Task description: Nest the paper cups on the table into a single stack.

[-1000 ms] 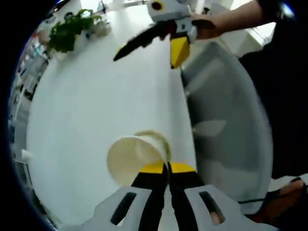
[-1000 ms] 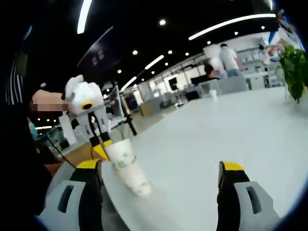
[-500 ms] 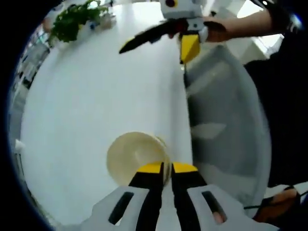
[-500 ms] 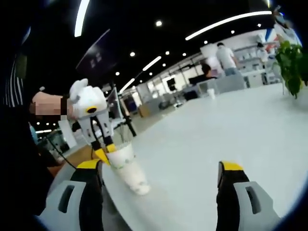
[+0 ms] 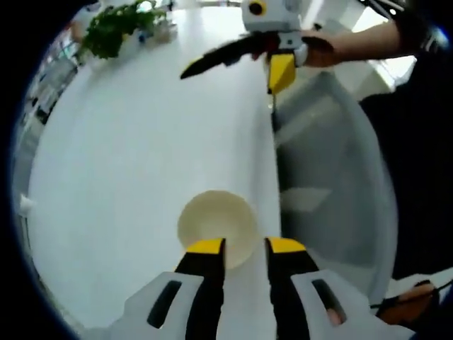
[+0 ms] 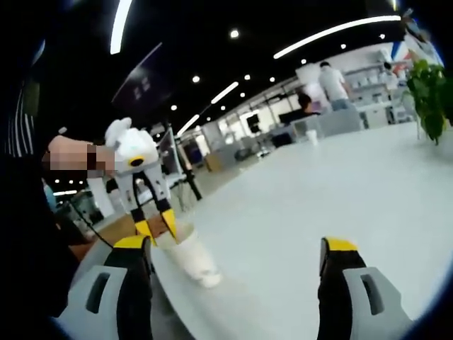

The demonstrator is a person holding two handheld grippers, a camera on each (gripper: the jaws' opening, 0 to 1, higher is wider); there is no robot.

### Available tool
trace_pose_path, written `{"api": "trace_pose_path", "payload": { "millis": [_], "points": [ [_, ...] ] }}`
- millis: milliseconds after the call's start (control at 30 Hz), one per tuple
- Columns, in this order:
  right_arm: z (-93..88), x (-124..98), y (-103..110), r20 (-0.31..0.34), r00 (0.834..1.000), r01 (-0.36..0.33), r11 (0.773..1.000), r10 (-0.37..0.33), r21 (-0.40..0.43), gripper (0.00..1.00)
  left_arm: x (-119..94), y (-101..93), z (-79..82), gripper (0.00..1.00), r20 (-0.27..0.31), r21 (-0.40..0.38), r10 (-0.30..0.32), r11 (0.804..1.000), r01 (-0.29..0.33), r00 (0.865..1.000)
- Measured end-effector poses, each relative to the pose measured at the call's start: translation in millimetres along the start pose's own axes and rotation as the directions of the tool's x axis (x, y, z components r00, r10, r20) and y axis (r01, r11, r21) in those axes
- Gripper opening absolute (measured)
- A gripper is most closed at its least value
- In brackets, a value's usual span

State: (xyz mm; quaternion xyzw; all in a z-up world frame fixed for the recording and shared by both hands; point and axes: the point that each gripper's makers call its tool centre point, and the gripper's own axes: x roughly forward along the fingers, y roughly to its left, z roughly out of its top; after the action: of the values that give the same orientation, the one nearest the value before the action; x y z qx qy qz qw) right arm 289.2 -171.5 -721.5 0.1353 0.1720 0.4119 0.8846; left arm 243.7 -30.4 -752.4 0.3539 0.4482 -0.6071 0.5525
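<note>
On the white table (image 5: 127,156), unmarked paper cups (image 5: 216,227) between parted left gripper (image 5: 245,249) fingers.

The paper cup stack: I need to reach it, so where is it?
The paper cup stack stands near the table edge, its rim between the left hand-held gripper's open tips.

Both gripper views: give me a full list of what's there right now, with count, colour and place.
paper cup stack: one stack, cream white, upright near the table edge; cup count cannot be told
table: one, white, round-edged
potted plant: one, green, at the far side of the table
small cup: one, white, far across the table
chair: one, grey, beside the table edge
people: two, in the background, by desks
left gripper: black with yellow tips, jaws apart astride the stack's rim
right gripper: black with yellow tips, jaws wide open, raised above the table
</note>
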Motion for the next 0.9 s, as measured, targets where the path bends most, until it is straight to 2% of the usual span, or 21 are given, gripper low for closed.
{"api": "trace_pose_path", "payload": {
  "millis": [133, 233, 333, 467, 500, 533, 633, 800, 900],
  "points": [
    [0.0, 2.7, 0.9, -0.005, 1.000, -0.005, 1.000, 0.005, -0.003, 0.97, -1.9, 2.9, -1.5, 0.29, 0.036, -0.057, 0.014, 0.998, -0.012, 0.999],
    [-1.2, 5.1, 1.8, -0.012, 1.000, -0.008, 1.000, 0.008, -0.001, 0.97, -5.8, 3.2, 1.5, 0.31, 0.082, -0.068, 0.023, 0.998, -0.017, 0.996],
    [-3.1, 7.7, 3.2, -0.019, 1.000, -0.014, 1.000, 0.014, -0.004, 0.97, -11.1, 4.3, 3.8, 0.33, 0.147, -0.126, 0.039, 0.992, -0.021, 0.988],
    [-5.0, 11.1, 5.7, -0.029, 0.999, -0.027, 1.000, 0.027, -0.011, 0.96, -16.0, 9.3, -0.6, 0.39, 0.190, -0.159, 0.075, 0.986, -0.045, 0.979],
    [-5.6, 12.7, 6.5, -0.036, 0.999, -0.030, 0.999, 0.029, -0.013, 0.96, -18.6, 13.4, 2.4, 0.40, 0.231, -0.161, 0.105, 0.985, -0.068, 0.967],
    [-5.5, 13.5, 6.8, -0.038, 0.999, -0.031, 0.999, 0.031, -0.015, 0.96, -20.4, 14.2, 2.8, 0.42, 0.250, -0.169, 0.112, 0.983, -0.071, 0.962],
    [-5.3, 16.9, 6.5, -0.047, 0.998, -0.035, 0.999, 0.034, -0.027, 0.96, -29.6, 16.2, 1.3, 0.42, 0.306, -0.247, 0.140, 0.967, -0.063, 0.942],
    [-4.5, 22.1, 5.5, -0.064, 0.997, -0.042, 0.998, 0.039, -0.048, 0.97, -34.4, 23.8, -11.7, 0.46, 0.341, -0.306, 0.191, 0.949, -0.083, 0.921],
    [-6.3, 24.8, 6.4, -0.084, 0.996, -0.048, 0.997, 0.042, -0.068, 0.96, -33.0, 25.9, -18.8, 0.50, 0.351, -0.340, 0.209, 0.937, -0.083, 0.913]
  ]
}}
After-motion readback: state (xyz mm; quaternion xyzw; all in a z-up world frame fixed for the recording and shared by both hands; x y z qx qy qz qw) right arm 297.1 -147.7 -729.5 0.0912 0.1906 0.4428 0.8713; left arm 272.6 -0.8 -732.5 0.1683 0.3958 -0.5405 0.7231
